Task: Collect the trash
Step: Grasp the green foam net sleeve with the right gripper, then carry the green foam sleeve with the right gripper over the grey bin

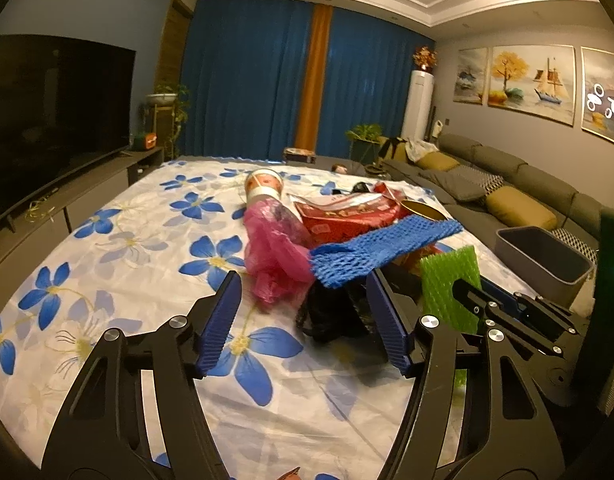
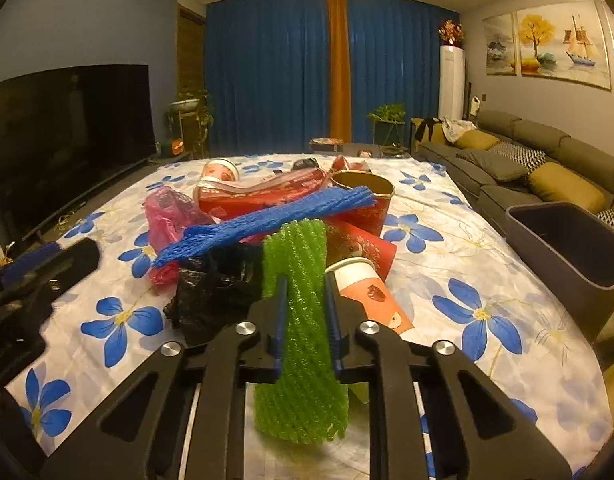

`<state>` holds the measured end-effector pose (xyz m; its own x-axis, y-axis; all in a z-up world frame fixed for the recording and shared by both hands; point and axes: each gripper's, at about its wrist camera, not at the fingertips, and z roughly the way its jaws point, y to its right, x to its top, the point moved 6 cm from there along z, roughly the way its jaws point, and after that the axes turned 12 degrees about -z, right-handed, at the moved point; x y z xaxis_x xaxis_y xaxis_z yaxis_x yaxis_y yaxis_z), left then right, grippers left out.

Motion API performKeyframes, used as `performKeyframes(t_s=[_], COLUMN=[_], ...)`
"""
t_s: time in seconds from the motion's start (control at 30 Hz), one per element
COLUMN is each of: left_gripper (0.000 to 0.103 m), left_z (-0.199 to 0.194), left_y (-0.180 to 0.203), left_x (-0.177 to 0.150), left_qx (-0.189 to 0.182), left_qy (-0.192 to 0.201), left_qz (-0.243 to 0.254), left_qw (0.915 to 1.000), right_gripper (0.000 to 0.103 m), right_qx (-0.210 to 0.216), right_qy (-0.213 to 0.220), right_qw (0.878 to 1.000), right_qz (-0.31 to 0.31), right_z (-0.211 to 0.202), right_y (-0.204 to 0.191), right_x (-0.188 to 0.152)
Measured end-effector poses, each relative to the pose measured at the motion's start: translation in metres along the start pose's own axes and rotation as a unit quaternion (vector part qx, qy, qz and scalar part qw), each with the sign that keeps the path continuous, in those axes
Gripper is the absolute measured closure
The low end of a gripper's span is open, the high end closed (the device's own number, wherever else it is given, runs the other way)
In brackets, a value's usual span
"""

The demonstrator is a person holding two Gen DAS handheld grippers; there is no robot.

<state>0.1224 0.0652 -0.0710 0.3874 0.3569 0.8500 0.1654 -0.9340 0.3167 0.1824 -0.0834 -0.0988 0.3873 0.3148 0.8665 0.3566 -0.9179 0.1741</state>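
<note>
A trash pile lies on the flowered table cloth [image 1: 119,240]: a blue foam net [image 1: 371,248], a pink plastic bag [image 1: 273,252], a black plastic bag [image 1: 331,316], red packaging [image 1: 347,216] and paper cups [image 1: 263,188]. My left gripper [image 1: 303,320] is open, its fingers either side of the black bag and above the cloth. My right gripper [image 2: 305,312] is shut on a green foam net [image 2: 303,320], held upright above the table; the net also shows in the left wrist view [image 1: 451,280]. A red and white paper cup [image 2: 367,292] lies just right of it.
A grey trash bin [image 2: 567,256] stands at the table's right edge, before a grey sofa [image 2: 527,164]. A large TV [image 1: 55,120] on a low cabinet is on the left. Blue curtains hang at the far end.
</note>
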Motion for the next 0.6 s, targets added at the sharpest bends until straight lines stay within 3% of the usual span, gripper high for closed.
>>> performKeyframes(t_s=[0.37,0.53,0.6], left_gripper=[0.042,0.059,0.071], left_z=[0.028,0.054,0.061], left_y=[0.047,0.058,0.060], left_x=[-0.021,-0.032,-0.034], left_qx=[-0.033,-0.036,-0.034], left_qy=[-0.047,-0.092,-0.101], left_qz=[0.021,0.016,0.013], left_qw=[0.9981,0.9950,0.9943], right_gripper=[0.086,0.087,0.087], right_qx=[-0.023,-0.030,-0.032], right_qy=[0.059,0.068,0.069], right_qw=[0.998,0.997,0.996], right_qz=[0.025,0.033,0.036], right_z=[-0.052,-0.063,-0.065], right_y=[0.028,0.041,0.045], right_x=[0.006,0.004,0.003])
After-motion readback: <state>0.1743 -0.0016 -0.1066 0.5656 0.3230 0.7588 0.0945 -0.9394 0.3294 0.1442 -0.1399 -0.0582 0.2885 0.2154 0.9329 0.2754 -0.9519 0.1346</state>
